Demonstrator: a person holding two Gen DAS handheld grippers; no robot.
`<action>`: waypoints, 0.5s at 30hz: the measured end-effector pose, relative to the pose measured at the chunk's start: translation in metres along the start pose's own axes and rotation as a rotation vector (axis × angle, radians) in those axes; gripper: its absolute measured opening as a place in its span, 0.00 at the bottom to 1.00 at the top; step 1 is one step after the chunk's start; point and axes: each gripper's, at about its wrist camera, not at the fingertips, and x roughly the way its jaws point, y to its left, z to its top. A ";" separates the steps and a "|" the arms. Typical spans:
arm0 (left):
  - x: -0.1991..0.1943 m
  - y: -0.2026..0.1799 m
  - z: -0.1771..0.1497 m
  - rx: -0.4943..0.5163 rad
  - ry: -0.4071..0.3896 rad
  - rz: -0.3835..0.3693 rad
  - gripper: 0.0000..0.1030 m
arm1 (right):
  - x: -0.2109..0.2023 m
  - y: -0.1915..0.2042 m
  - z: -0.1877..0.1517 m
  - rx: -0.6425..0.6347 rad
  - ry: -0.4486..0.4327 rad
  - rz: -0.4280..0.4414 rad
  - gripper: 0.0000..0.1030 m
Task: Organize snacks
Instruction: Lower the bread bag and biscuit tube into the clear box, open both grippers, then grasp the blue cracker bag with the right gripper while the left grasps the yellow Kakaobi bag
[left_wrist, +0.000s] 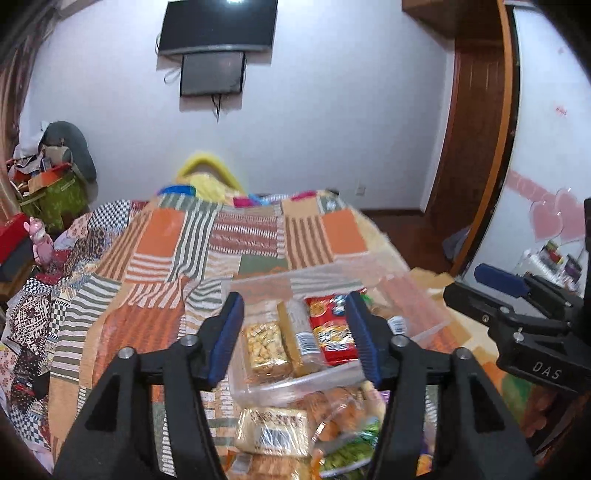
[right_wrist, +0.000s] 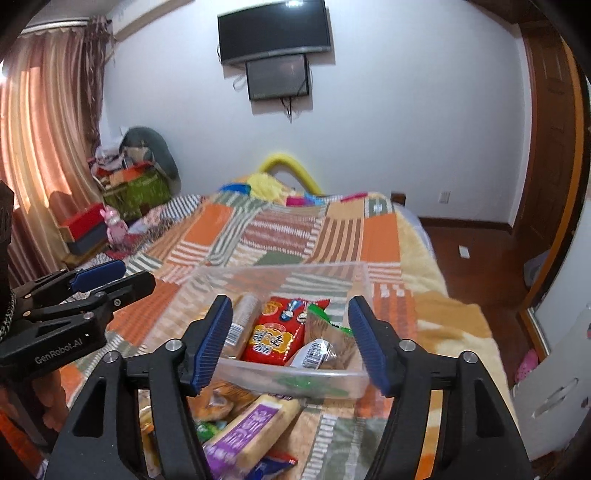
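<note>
Both hand-held grippers hung released above the bed, nothing between their blue pads. The left hand-held gripper pointed down at a clear plastic bin resting on the patchwork quilt. Just beyond and below its fingertips, inside the bin, lay a peanut brittle bar, a tan wrapped bar beside it, and a red snack packet further right. The right hand-held gripper hung over the same bin, with the red packet and a green-edged packet ahead of its pads. Nearer than the bin, under both grippers, loose snacks lay on the quilt: a pale wrapped cake and a purple-labelled pack.
</note>
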 end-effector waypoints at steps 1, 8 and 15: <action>-0.008 -0.001 0.001 -0.002 -0.012 -0.006 0.62 | -0.006 0.002 0.000 -0.003 -0.013 0.001 0.62; -0.051 -0.005 -0.014 0.018 -0.022 -0.024 0.70 | -0.039 0.012 -0.012 -0.007 -0.051 0.018 0.65; -0.060 -0.001 -0.057 0.042 0.060 -0.010 0.75 | -0.039 0.022 -0.042 -0.024 0.006 0.029 0.67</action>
